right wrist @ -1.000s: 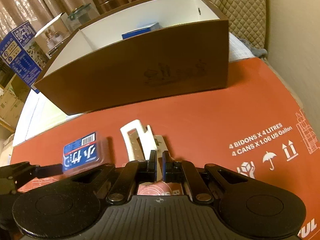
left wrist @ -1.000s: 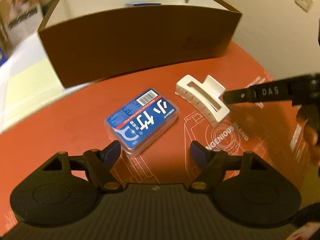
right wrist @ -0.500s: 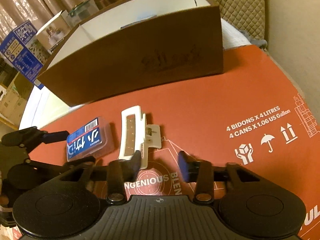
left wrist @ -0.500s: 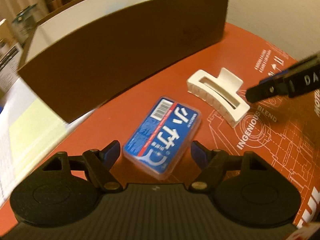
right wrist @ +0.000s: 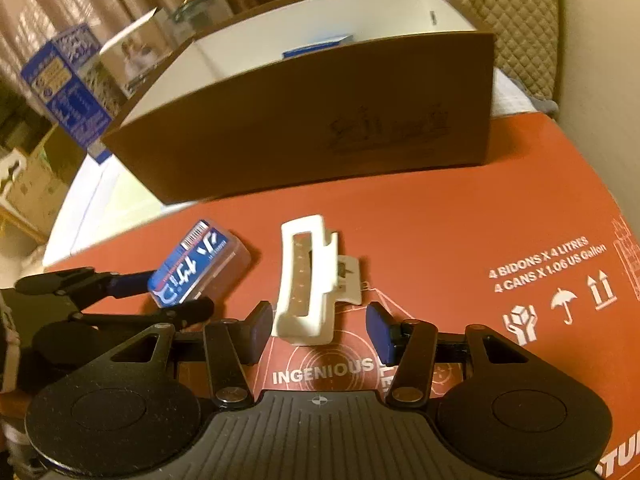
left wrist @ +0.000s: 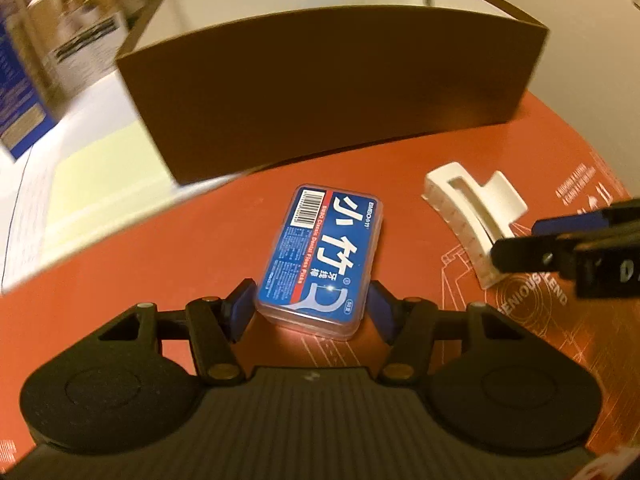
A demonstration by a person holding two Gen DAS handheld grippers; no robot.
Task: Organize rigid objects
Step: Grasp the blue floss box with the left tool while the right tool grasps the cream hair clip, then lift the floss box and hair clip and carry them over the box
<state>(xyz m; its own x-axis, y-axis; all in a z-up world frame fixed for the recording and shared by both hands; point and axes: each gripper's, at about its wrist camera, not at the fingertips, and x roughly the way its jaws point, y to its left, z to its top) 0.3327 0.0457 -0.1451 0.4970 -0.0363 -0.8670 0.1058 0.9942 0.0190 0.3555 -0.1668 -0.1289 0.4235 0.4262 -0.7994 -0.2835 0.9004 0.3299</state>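
Observation:
A blue dental floss pick case (left wrist: 325, 256) lies flat on the red cardboard surface (left wrist: 200, 256). My left gripper (left wrist: 310, 312) is open, its fingers on either side of the case's near end. A white hair claw clip (right wrist: 306, 280) lies to the right of the case. My right gripper (right wrist: 320, 328) is open around the clip's near end. The case also shows in the right wrist view (right wrist: 196, 264), and the clip in the left wrist view (left wrist: 470, 216). A brown box (right wrist: 320, 120) with a white inside stands behind both.
A blue item (right wrist: 316, 46) lies inside the brown box. Cartons (right wrist: 68, 80) and curtains stand at the far left. A quilted cushion (right wrist: 528, 20) is at the back right. White and pale yellow sheets (left wrist: 100, 176) lie left of the red cardboard.
My right gripper has opened and now straddles the clip. My left gripper has moved forward, so the floss case lies between its fingers.

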